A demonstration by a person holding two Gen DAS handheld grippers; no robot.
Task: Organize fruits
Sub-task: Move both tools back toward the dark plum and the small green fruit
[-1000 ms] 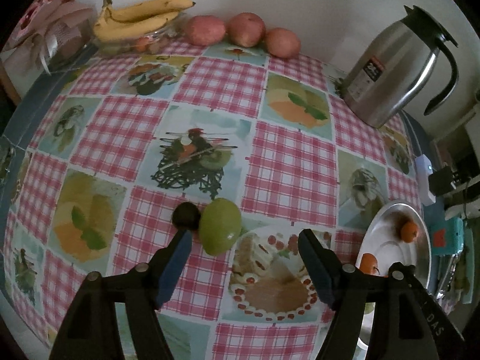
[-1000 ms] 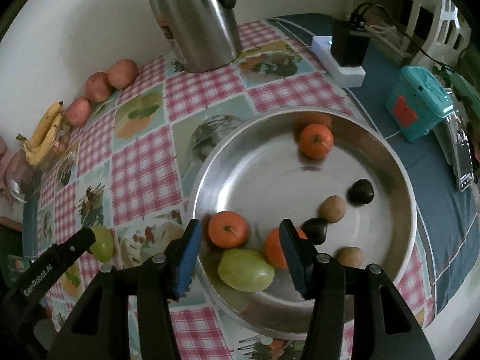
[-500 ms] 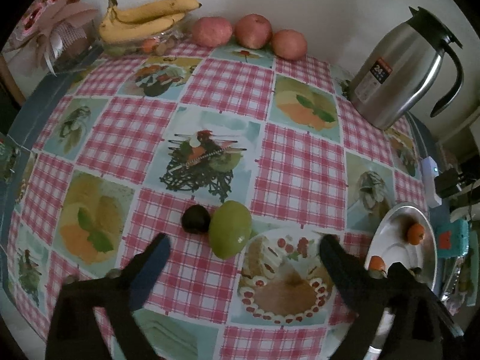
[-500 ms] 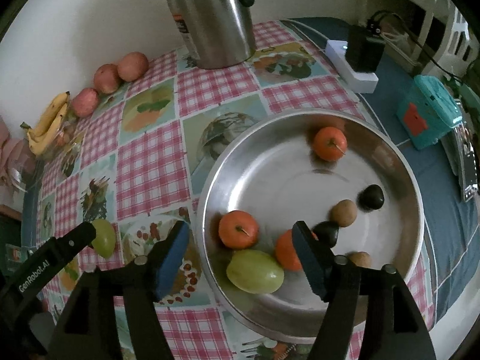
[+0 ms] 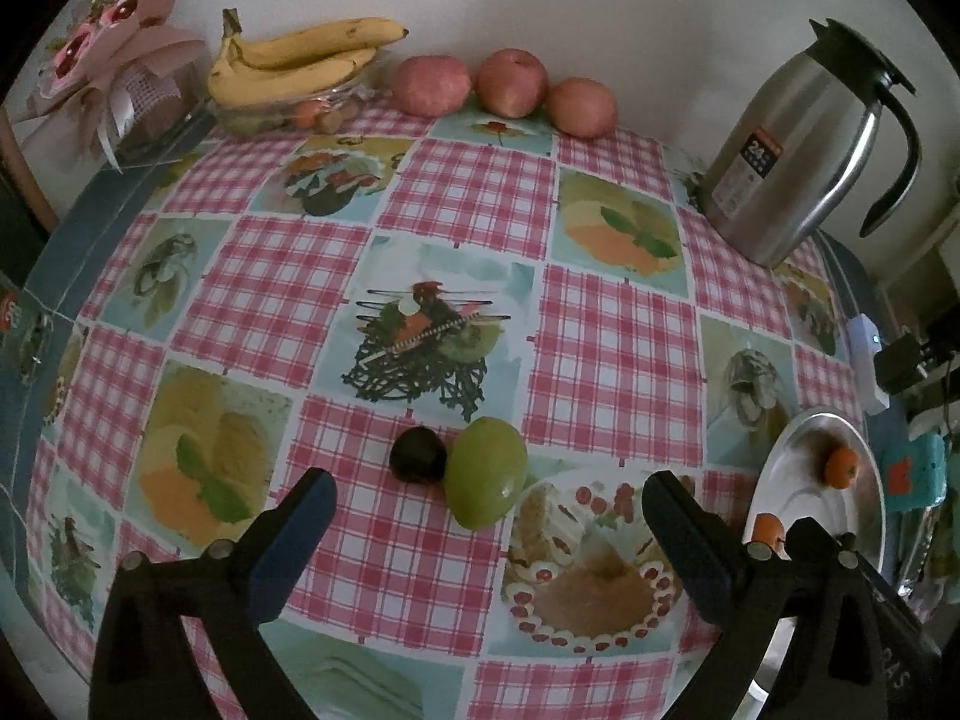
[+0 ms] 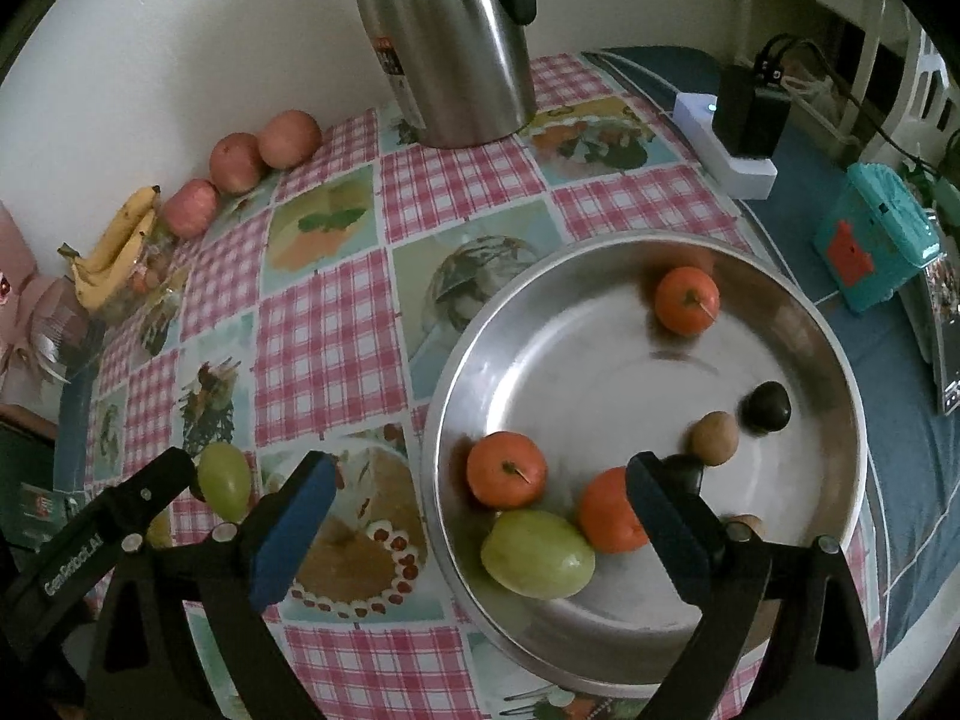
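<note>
A green fruit (image 5: 486, 471) and a small dark fruit (image 5: 418, 455) lie side by side on the checked tablecloth. My left gripper (image 5: 486, 516) hangs open just short of them, touching neither. In the right wrist view a steel plate (image 6: 600, 240) holds another green fruit (image 6: 537, 552), three oranges (image 6: 507, 477), two dark fruits (image 6: 765, 407) and brown ones (image 6: 713, 437). My right gripper (image 6: 480, 480) hovers over the plate's near side with its jaws opening. The green fruit and two oranges lie between the fingers, and the pads are off them.
A steel jug (image 5: 798, 156) stands at the back right. Bananas (image 5: 300, 60) on a glass dish and three apples (image 5: 510, 81) line the wall. A white power strip (image 6: 732, 138) and a teal box (image 6: 870, 240) sit right of the plate.
Both grippers have spread their jaws wide. The right one opened around the green fruit in the plate. No fruit has shifted.
</note>
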